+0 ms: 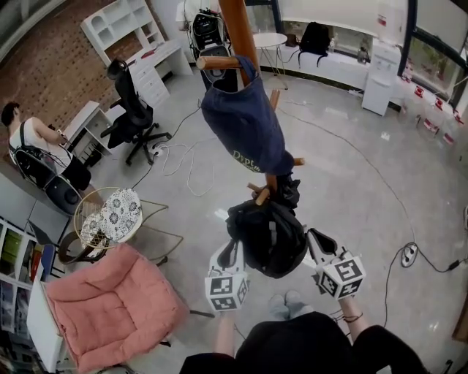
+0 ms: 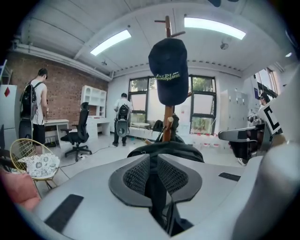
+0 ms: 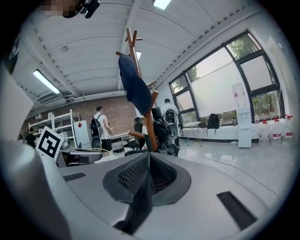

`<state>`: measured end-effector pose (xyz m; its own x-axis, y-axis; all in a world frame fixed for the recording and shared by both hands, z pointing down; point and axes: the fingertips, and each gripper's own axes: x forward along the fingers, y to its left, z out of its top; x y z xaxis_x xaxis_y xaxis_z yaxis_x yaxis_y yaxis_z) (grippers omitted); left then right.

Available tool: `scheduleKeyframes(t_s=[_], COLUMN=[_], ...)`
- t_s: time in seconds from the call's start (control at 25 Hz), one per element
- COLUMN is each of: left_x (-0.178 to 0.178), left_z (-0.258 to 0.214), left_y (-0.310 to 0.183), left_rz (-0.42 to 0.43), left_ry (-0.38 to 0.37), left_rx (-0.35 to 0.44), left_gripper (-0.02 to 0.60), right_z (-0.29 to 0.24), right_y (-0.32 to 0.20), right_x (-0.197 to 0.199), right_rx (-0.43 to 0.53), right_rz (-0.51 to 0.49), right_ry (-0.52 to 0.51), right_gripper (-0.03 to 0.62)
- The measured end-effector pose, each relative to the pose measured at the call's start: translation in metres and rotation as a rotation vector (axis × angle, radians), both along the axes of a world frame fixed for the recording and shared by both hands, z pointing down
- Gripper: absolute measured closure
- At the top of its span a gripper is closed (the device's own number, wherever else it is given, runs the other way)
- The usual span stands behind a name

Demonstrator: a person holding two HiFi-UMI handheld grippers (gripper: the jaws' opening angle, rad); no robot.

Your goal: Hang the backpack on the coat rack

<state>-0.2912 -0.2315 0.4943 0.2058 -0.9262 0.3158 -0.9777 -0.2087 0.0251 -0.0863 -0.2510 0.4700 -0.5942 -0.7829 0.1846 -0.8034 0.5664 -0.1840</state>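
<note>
Holds straps of backpack clamped in fingers of left gripper and right gripper; risks thin straps slipping free short of coat rack peg.

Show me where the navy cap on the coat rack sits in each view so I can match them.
Head view: navy cap upper centre, draped on a peg above the black backpack.
Left gripper view: navy cap top centre, against the ceiling.
Right gripper view: navy cap upper left of centre.
Shared landmark: the wooden coat rack pole that carries it.
</note>
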Motion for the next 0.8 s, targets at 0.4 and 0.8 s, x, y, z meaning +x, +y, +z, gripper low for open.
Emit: scheduleKeyframes(t_s=[0.4, 0.8], left_x=[-0.002, -0.014], left_z=[-0.051, -0.084], left_y=[0.018, 0.027], left_rz=[-0.011, -0.05], left_ry=[-0.017, -0.007], left_rx=[0.105, 0.19], left_gripper=[0.56, 0.566], right_z=[-0.053, -0.085], right_y=[0.002, -0.002], right_x=[0.01, 0.024], right_rx=[0.106, 0.16], right_rz=[-0.019, 0.014], right_ry=[-0.046, -0.092], right_gripper=[0.577, 0.58])
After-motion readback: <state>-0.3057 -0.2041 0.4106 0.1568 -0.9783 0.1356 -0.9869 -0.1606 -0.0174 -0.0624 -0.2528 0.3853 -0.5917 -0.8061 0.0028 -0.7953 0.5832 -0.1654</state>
